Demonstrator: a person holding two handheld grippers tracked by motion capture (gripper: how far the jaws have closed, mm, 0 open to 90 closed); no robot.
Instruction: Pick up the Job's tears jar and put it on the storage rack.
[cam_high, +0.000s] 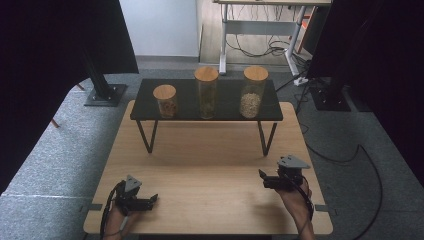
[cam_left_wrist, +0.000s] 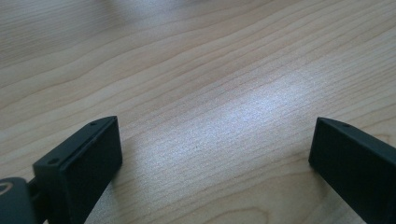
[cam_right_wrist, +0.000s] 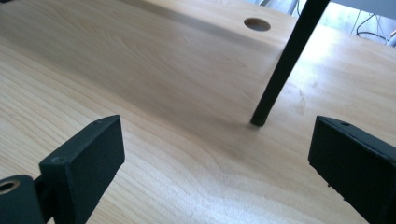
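Three glass jars with round wooden lids stand on a black shelf (cam_high: 227, 114) at the back of the wooden table (cam_high: 207, 165): a short jar (cam_high: 165, 100) at left, a tall jar (cam_high: 206, 92) in the middle, a jar (cam_high: 252, 92) of pale grains at right. My left gripper (cam_high: 152, 200) rests near the table's front left edge, open, its jaws wide over bare wood (cam_left_wrist: 210, 116). My right gripper (cam_high: 262, 178) sits at the front right, open and empty (cam_right_wrist: 215, 154), pointing toward a black shelf leg (cam_right_wrist: 285, 63).
The shelf stands on thin black legs (cam_high: 150, 136), leaving space beneath. A round cable hole (cam_right_wrist: 257, 24) is in the table top. Black stand bases (cam_high: 105, 95) and cables (cam_high: 345, 155) lie on the grey floor around the table. A desk frame (cam_high: 260, 37) stands behind.
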